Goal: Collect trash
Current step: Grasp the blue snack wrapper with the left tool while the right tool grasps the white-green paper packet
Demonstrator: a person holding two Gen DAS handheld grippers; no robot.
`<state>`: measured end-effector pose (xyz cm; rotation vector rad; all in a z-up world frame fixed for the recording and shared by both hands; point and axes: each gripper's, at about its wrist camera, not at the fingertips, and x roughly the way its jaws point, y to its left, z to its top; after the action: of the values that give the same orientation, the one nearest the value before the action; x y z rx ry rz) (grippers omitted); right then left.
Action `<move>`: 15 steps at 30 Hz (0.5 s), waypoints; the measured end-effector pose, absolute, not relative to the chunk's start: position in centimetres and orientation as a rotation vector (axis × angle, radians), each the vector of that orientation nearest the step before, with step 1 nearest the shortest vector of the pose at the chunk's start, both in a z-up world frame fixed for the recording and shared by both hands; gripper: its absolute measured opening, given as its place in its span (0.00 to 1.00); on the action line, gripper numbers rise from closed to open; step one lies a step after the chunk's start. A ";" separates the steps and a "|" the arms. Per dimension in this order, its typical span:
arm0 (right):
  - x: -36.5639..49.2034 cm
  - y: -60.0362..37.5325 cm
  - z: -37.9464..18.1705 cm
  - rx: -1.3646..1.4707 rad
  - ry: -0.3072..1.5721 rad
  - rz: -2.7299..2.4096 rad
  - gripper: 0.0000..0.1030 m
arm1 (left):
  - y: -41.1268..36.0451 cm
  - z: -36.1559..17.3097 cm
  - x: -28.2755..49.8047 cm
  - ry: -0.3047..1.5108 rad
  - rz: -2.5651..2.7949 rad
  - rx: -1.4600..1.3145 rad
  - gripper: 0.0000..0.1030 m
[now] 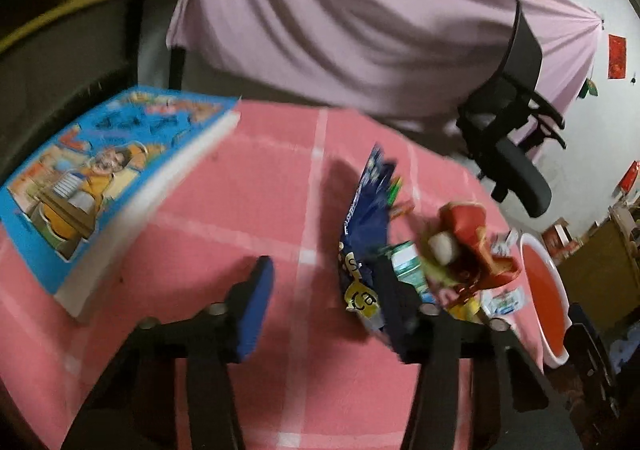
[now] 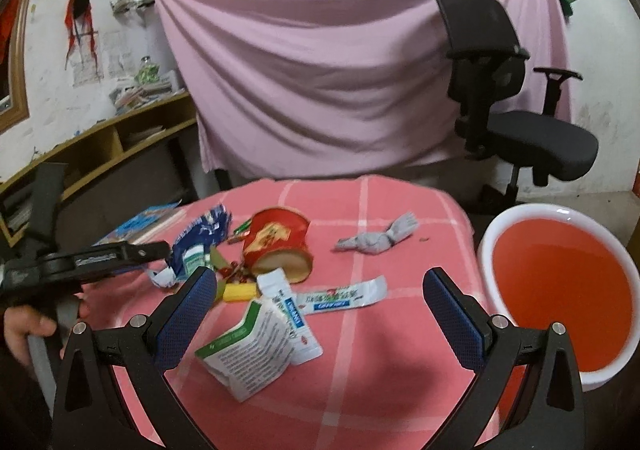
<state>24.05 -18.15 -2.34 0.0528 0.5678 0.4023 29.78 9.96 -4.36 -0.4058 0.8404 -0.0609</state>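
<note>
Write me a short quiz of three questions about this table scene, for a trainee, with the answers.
1. True or false: the red tub stands upright on the tablecloth.
2. Which thing lies nearest to the right gripper? A: the grey crumpled wrapper. B: the green-and-white carton. C: the blue book.
3. What colour is the inside of the white basin beside the table?

Key: 1 false, it lies on its side. 2 B. 3 red.
</note>
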 end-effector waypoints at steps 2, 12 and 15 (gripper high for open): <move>24.5 -17.9 -2.7 0.057 0.606 0.410 0.97 | 10.0 -4.1 29.7 0.834 -0.069 -0.391 0.37; 25.2 -14.6 -4.9 -0.031 0.789 0.495 0.79 | 7.8 -3.5 29.3 0.831 -0.125 -0.244 0.10; 25.2 -14.5 -5.2 -0.028 0.819 0.508 0.79 | 7.2 -3.7 28.7 0.816 -0.129 -0.225 0.08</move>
<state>25.15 -14.50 -5.24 -0.0283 0.8189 0.5080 28.71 7.19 -3.70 -0.2250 0.8157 -0.1289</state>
